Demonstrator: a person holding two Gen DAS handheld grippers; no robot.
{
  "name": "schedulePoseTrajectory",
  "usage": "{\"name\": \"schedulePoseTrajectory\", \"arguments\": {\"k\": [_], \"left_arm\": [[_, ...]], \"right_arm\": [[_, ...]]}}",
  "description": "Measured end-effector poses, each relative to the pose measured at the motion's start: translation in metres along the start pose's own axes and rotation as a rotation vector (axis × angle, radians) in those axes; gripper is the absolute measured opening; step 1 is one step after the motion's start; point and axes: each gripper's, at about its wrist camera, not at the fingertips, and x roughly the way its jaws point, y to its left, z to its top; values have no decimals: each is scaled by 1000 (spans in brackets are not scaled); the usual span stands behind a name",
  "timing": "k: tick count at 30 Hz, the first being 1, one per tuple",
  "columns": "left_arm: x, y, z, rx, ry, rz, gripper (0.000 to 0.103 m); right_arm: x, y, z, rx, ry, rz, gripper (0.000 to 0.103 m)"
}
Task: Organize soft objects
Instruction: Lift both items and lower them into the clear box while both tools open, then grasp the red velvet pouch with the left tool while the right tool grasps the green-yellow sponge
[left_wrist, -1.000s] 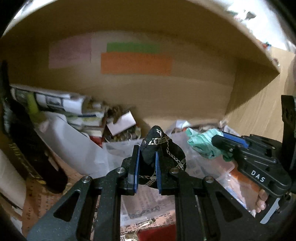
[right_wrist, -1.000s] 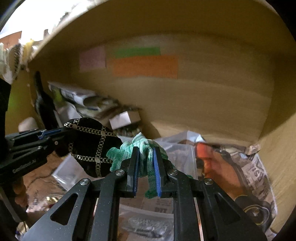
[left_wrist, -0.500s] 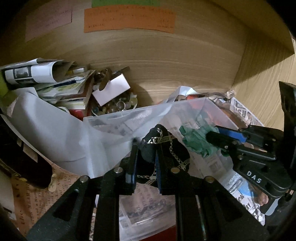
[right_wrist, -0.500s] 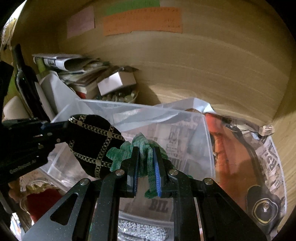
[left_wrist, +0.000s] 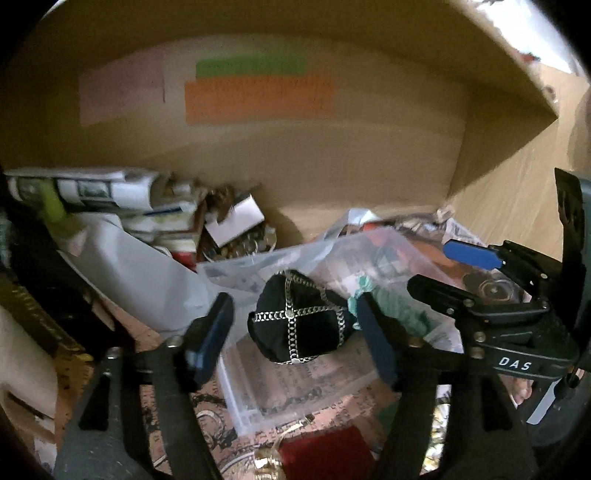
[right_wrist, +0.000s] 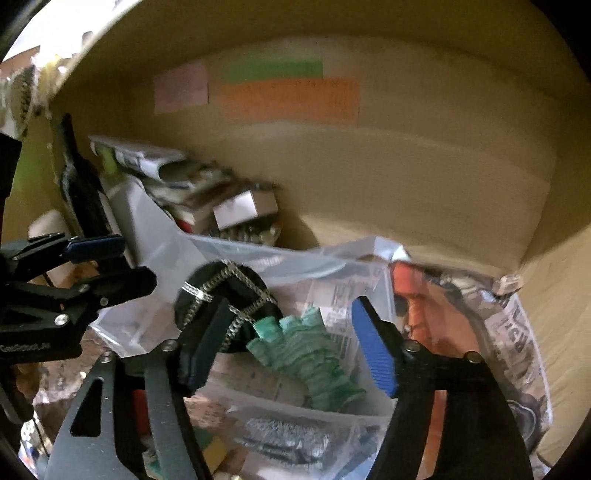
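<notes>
A black soft pouch with silver chain trim lies in a clear plastic bin, and it also shows in the right wrist view. A green knitted cloth lies beside it in the bin; in the left wrist view the green cloth shows behind the pouch. My left gripper is open, its jaws wide apart around the pouch without touching it. My right gripper is open over the green cloth, apart from it.
The bin stands inside a wooden cupboard with coloured paper labels on the back wall. Rolled newspapers and a small box are piled at the back left. An orange object wrapped in newspaper lies right of the bin.
Both grippers opened and let go: the pouch and the green cloth dropped into the clear bin. Both grippers have since pulled back and up.
</notes>
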Motion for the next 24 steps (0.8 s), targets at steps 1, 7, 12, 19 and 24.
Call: {"name": "schedulePoseTrajectory", "arguments": {"k": [1, 7, 12, 19, 24], "left_arm": [[-8, -1, 0, 0, -15, 1, 77], [-53, -3, -13, -3, -102, 36, 101], [-76, -6, -35, 4, -122, 51, 103], [-68, -12, -67, 33, -47, 68, 103], [-50, -2, -89, -4, 18, 75, 103]], "right_arm": [[-6, 1, 0, -1, -16, 2, 70], [-52, 11, -8, -25, -114, -5, 82], [-73, 15, -24, -27, -136, 9, 82], [-70, 21, -53, -6, -74, 52, 82], [-53, 27, -73, 25, 0, 96, 82]]}}
